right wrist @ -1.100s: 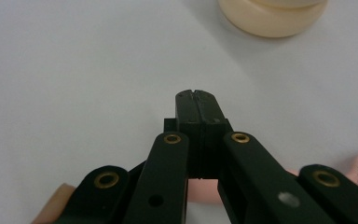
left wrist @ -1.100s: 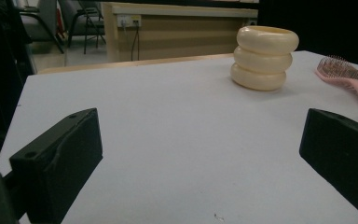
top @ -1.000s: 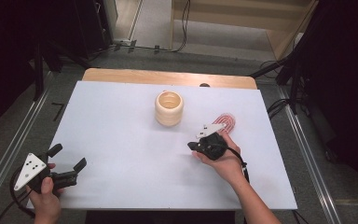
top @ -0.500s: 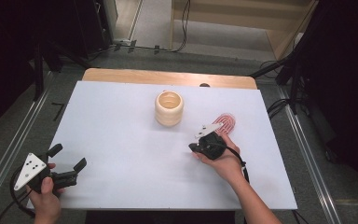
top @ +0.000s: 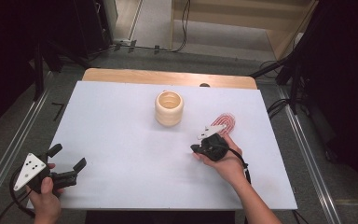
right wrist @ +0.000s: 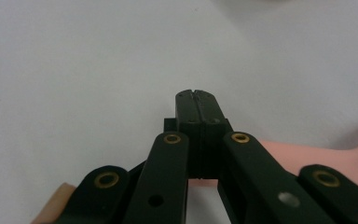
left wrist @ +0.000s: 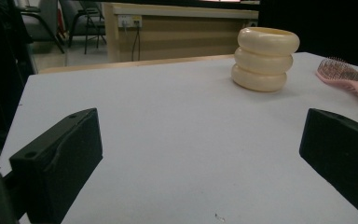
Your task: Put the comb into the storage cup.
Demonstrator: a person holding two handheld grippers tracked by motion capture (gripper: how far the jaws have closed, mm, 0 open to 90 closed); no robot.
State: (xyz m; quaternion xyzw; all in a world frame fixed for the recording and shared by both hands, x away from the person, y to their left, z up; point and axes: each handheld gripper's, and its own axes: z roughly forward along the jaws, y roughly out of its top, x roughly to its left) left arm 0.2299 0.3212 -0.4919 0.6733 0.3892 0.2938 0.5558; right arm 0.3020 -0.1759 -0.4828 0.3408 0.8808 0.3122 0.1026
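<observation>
With nothing shifted since a second earlier, the right tongs (right wrist: 196,94) stayed pressed together, the pink plastic hairbrush (right wrist: 307,156) lay ungripped beneath them, and the left tongs (top: 68,157) stayed spread.

Right gripper (top: 204,145) — on pink hairbrush (top: 224,122)

thing: pink hairbrush (top: 225,122)
colour: pale pink, with rows of darker bristles on the head
pose: lying flat on the white table (top: 121,121), bristles up, head at the far end, handle pointing near
place: right half of the table, right of and nearer than the cream ribbed cup (top: 169,108), well apart from it
state: handle (right wrist: 307,156) passes under the closed jaws of the right gripper (top: 204,143); whether it is pinched cannot be told
</observation>
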